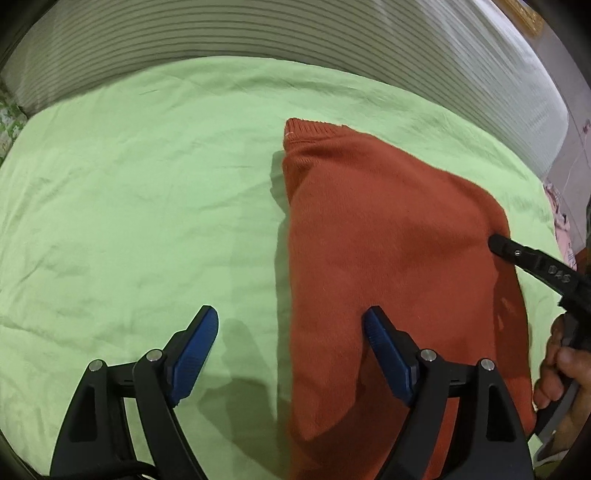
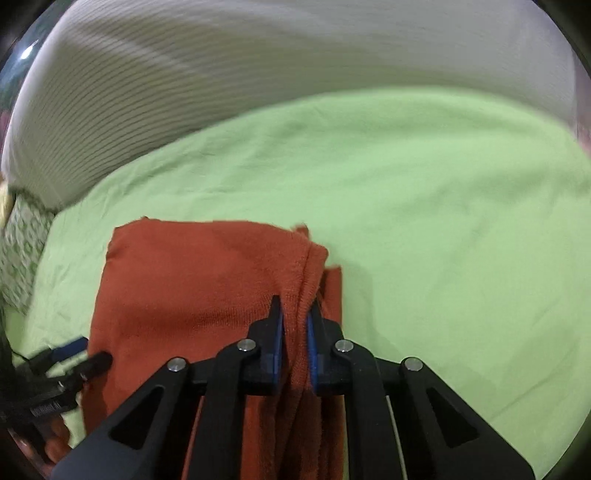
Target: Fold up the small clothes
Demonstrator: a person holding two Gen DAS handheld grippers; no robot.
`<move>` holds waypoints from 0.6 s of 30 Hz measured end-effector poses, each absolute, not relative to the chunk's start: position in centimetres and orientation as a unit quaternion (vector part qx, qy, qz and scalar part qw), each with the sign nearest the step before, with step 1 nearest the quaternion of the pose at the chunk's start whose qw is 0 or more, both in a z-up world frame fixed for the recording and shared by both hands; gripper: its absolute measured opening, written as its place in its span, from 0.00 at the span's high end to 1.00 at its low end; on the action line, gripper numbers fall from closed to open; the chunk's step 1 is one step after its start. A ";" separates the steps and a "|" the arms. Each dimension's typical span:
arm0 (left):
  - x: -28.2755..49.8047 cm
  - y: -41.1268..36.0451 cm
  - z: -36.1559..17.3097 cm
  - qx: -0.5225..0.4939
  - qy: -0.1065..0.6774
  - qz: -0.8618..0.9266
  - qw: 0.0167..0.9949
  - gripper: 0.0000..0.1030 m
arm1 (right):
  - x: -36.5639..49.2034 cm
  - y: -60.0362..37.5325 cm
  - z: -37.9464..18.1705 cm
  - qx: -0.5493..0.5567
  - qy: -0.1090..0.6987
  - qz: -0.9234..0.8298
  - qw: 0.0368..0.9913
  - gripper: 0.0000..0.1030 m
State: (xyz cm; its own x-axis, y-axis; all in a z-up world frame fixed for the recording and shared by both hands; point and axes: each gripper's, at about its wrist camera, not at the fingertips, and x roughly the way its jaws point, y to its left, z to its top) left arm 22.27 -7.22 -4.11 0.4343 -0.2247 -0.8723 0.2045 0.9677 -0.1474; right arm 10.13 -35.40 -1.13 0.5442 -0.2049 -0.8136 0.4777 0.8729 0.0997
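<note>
Surface: light green sheet [image 1: 129, 192] spread over a bed, creased, with a ribbed white cover [image 1: 258, 33] along its far edge.
Garment: rust-orange knit sweater [image 1: 388, 240] lay folded on the sheet, ribbed hem toward the far edge — nearer the sheet's right side in the left wrist view.
Left gripper [image 1: 291, 339]: jaws stood wide, nothing between the blue pads [image 1: 195, 354]; one pad over bare sheet, the other over the sweater's left part.
Right gripper [image 2: 295, 332]: jaws narrow, pinched on a bunched fold along the sweater's right edge [image 2: 303, 280] — cloth ran up between the pads.
Hand [image 1: 561, 373]: gripped the right gripper's handle at the sheet's near right corner.
Patterned fabric [image 2: 22, 254]: green and white, lay at the sheet's left edge.
</note>
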 end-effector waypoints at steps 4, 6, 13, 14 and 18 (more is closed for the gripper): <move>20.4 -5.8 -3.6 -0.023 0.518 -0.128 0.845 0.20 | 5.0 -33.5 1.0 0.195 0.400 -0.185 0.876 0.68; 19.3 -5.2 -3.6 -0.029 0.520 -0.127 0.844 0.20 | 2.3 -31.7 1.8 0.199 0.390 -0.173 0.882 0.61; 14.7 -5.1 -4.4 0.006 0.524 -0.118 0.843 0.18 | -3.9 -25.4 -2.0 0.077 0.449 -0.233 0.859 0.57; 14.1 -5.1 -4.5 0.013 0.524 -0.120 0.843 0.18 | -5.0 -25.8 -2.3 0.082 0.446 -0.238 0.859 0.57; 13.3 -4.9 -4.2 0.013 0.522 -0.127 0.843 0.18 | -5.9 -26.6 -0.7 0.103 0.421 -0.288 0.854 0.57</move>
